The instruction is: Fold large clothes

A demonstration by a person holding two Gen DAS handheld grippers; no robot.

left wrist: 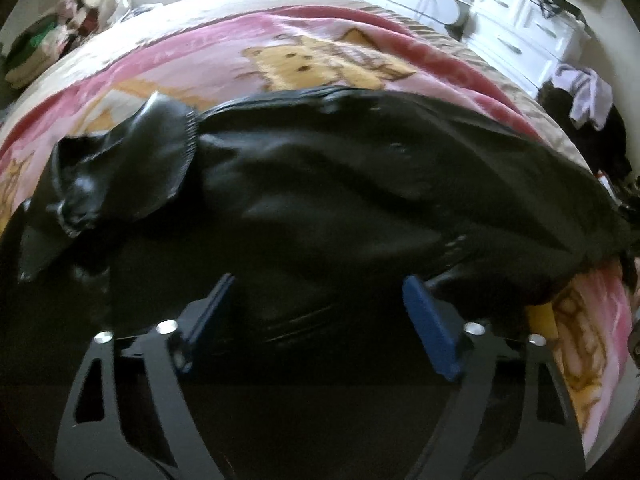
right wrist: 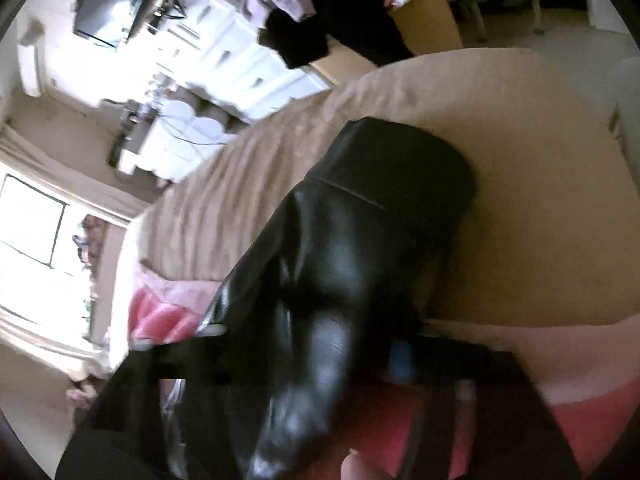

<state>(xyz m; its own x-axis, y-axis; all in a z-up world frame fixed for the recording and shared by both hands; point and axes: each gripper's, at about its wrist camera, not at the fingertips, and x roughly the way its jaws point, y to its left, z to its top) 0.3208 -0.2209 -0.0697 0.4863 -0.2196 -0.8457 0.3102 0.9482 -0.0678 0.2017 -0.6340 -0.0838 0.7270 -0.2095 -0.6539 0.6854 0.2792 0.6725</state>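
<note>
The bed [left wrist: 280,0] carries a pink blanket [left wrist: 192,68], and the black jacket [left wrist: 320,200] lies spread across it. The left tool [left wrist: 320,304] hovers over the near hem, spread wide, holding nothing. The right tool [right wrist: 304,360] seems to clamp a glossy sleeve [right wrist: 340,280], though blur leaves this uncertain. Likely step: folding that sleeve inward. A white dresser [left wrist: 524,36] stands beyond.
</note>
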